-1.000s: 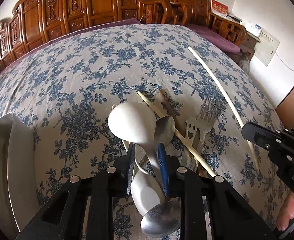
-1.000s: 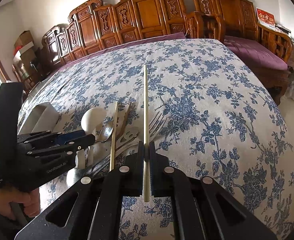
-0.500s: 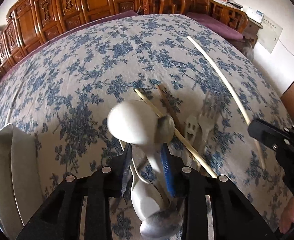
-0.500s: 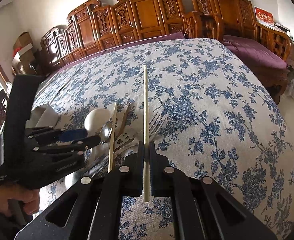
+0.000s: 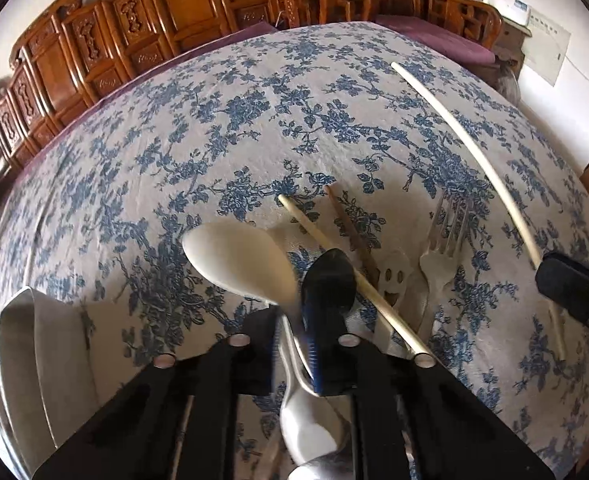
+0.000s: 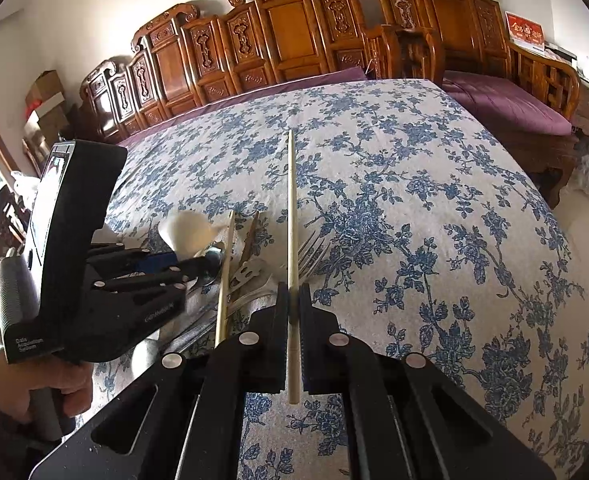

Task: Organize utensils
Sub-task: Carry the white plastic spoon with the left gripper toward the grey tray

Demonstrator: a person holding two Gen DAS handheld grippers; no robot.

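My left gripper (image 5: 294,344) is shut on the handle of a white ceramic spoon (image 5: 240,262) and holds it lifted, bowl pointing away; it also shows in the right wrist view (image 6: 188,232). A metal spoon (image 5: 328,278) lies just right of it. A pale chopstick (image 5: 350,274), a brown chopstick (image 5: 350,234), a smiley-face utensil (image 5: 392,278) and a fork (image 5: 444,248) lie on the cloth. My right gripper (image 6: 292,312) is shut on a long pale chopstick (image 6: 291,216) that points forward above the table.
The table has a blue floral cloth (image 6: 414,200). A white dish (image 5: 38,364) stands at the left edge. Carved wooden chairs (image 6: 286,40) line the far side, and a purple-cushioned bench (image 6: 506,100) stands at the right. The left gripper body (image 6: 86,272) is close on my right gripper's left.
My left gripper has closed on the white spoon and raised it, tilting it left off the pile. The right gripper keeps hold of its chopstick, nearly still.
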